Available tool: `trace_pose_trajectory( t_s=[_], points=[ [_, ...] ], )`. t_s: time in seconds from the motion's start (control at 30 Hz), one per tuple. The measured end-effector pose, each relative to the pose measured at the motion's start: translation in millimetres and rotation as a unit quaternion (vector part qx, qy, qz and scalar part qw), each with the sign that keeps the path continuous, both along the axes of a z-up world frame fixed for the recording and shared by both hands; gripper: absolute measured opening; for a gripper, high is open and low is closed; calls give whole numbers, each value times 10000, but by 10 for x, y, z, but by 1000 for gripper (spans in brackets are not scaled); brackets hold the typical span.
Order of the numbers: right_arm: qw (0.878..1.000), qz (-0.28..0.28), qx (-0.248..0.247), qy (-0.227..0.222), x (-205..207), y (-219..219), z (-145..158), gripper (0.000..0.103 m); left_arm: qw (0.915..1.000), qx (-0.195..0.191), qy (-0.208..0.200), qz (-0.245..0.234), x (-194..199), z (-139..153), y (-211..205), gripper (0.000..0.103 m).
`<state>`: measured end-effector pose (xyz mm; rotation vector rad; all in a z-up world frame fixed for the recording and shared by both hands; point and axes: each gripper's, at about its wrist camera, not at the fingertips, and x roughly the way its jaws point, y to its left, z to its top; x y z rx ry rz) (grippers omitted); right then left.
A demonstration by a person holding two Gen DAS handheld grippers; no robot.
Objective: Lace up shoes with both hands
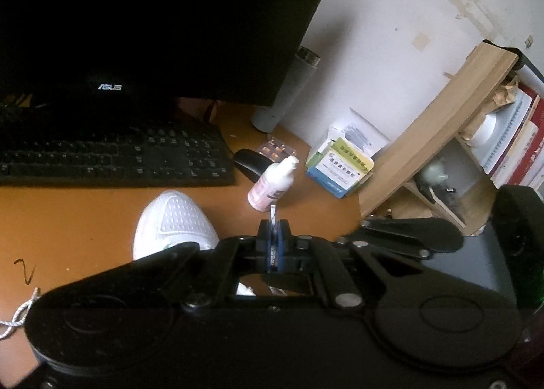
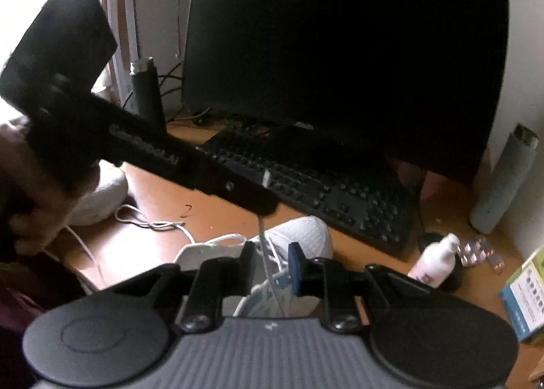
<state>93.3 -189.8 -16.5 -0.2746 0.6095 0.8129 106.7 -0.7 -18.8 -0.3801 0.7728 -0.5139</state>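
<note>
A white mesh sneaker point(image 1: 173, 219) lies on the orange desk, toe toward the keyboard. My left gripper point(image 1: 273, 239) is shut on the stiff end of the white shoelace point(image 1: 273, 214), which sticks out past the fingers. In the right wrist view the left gripper point(image 2: 265, 207), held by a hand point(image 2: 30, 205), hangs above the sneaker point(image 2: 302, 232). The shoelace point(image 2: 262, 239) drops from it to the eyelets. My right gripper point(image 2: 272, 265) stands open just above the shoe's lacing, and the lace runs through the gap between its fingers without being pinched.
A black keyboard point(image 1: 112, 157) and monitor point(image 2: 340, 42) stand behind the shoe. A small white bottle point(image 1: 272, 181), a mouse point(image 1: 250, 161), medicine boxes point(image 1: 340, 164) and a wooden shelf point(image 1: 435, 130) sit to the right. A second white shoe point(image 2: 102, 191) and loose lace point(image 2: 149, 219) lie left.
</note>
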Motion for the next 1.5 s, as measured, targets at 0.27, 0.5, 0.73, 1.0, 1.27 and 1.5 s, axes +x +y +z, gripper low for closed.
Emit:
trace_pose_trajectory(
  t_s=[0.27,0.5,0.73,1.0,1.27,1.5],
  points=[
    [10000,12,64,-16,25,29,-42,4,9994,288,-136,-151,-29,36,-68,16],
    [9998,38,-140,-147,-17,49,-77,4,9999,99,-93,-54,-1,19,-26,20],
    [9998,-24,-169,-114,-37,43,-84,4,10000,-7,12,2,21,-21,7,0],
    [9994,13,-298,-150,-69,104,-45,6,10000,5,77,-23,24,-37,11,0],
    [9989,132,-373,-241,-85,153,2,6,9999,131,26,23,8,-25,16,0],
    [9992,155,-354,-141,-62,135,-15,4,9998,161,55,54,0,-30,46,0]
  ],
)
